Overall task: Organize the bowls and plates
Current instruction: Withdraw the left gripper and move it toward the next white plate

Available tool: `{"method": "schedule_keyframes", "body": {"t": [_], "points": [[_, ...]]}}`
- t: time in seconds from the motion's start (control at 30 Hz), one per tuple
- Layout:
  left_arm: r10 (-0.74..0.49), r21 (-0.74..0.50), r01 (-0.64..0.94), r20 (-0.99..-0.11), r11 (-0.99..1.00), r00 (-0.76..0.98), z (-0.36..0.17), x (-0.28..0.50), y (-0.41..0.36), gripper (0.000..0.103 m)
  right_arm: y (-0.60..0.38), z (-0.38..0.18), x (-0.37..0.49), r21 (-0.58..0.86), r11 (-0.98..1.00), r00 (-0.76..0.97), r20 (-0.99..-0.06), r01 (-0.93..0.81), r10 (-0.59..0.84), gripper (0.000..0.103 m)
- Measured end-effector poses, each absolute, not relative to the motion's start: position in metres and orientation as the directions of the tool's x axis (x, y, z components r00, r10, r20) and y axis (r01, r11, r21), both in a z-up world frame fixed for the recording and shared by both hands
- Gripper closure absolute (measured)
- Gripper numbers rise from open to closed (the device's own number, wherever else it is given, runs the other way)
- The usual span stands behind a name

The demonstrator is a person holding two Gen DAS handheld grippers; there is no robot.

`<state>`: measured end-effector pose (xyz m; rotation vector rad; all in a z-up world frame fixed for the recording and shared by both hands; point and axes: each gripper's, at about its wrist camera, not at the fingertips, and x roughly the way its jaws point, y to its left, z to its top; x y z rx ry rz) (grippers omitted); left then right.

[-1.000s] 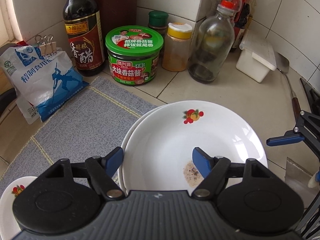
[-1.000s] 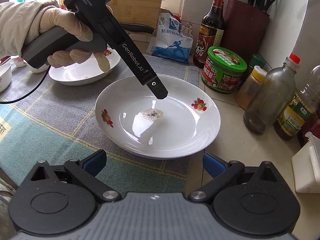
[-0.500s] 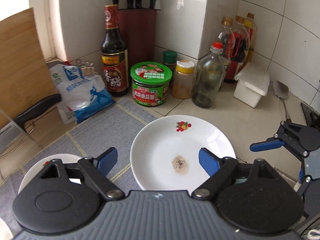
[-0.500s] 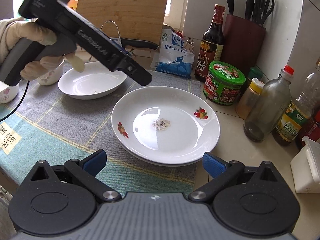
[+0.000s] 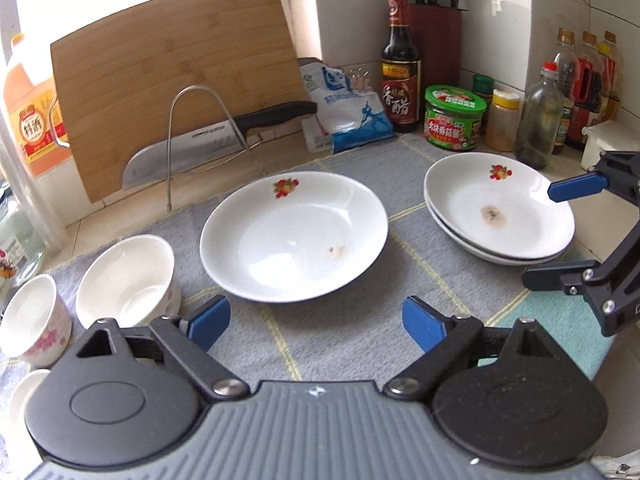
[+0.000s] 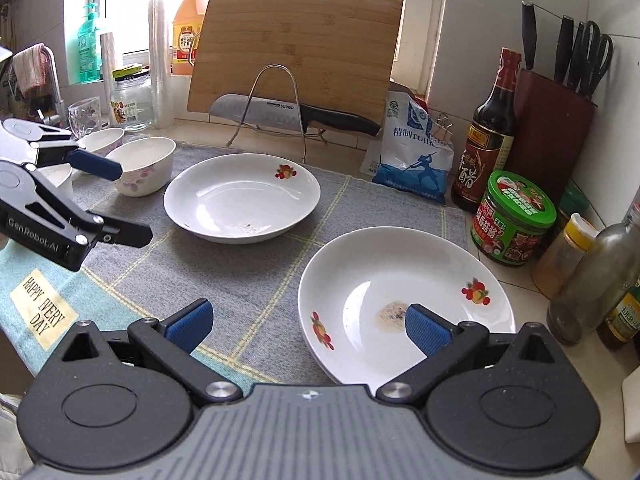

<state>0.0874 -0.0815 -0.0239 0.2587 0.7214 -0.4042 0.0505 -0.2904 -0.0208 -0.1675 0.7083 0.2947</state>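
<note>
Reading "HAPPY EVERY DAY", a mat [image 6: 280, 216] holds plates [image 6: 404, 304].

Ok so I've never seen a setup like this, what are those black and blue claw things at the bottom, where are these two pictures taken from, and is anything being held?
Those claws are two-finger grippers that a person holds, one in each hand. Each carries a wide-angle camera looking forward along its blue fingers, so there is one picture per gripper. The left gripper is open and holds nothing; it faces a single white plate on the grey mat, with small bowls to its left. The right gripper is also open and empty, above the near side of a stack of plates at the mat's edge. Behind stand a cutting board, a knife on a wire rack, and sauce bottles and jars.
</note>
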Motion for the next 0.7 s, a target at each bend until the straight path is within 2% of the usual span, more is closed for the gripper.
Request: {"method": "schedule_keyframes", "body": {"t": [0.33, 0.7], "points": [[-0.305, 0.05, 0.493, -0.73, 0.869, 0.611, -0.067, 0.095, -0.045, 0.01, -0.236, -0.02, 0.043, -0.077, 0.965, 0.714, -0.688, -0.249, 0.13, 0.0], [-0.375, -0.023, 0.513, -0.71, 0.858, 0.595, -0.081, 0.113, -0.053, 0.01, -0.216, -0.022, 0.037, -0.098, 0.971, 0.686, -0.723, -0.22, 0.082, 0.0]]}}
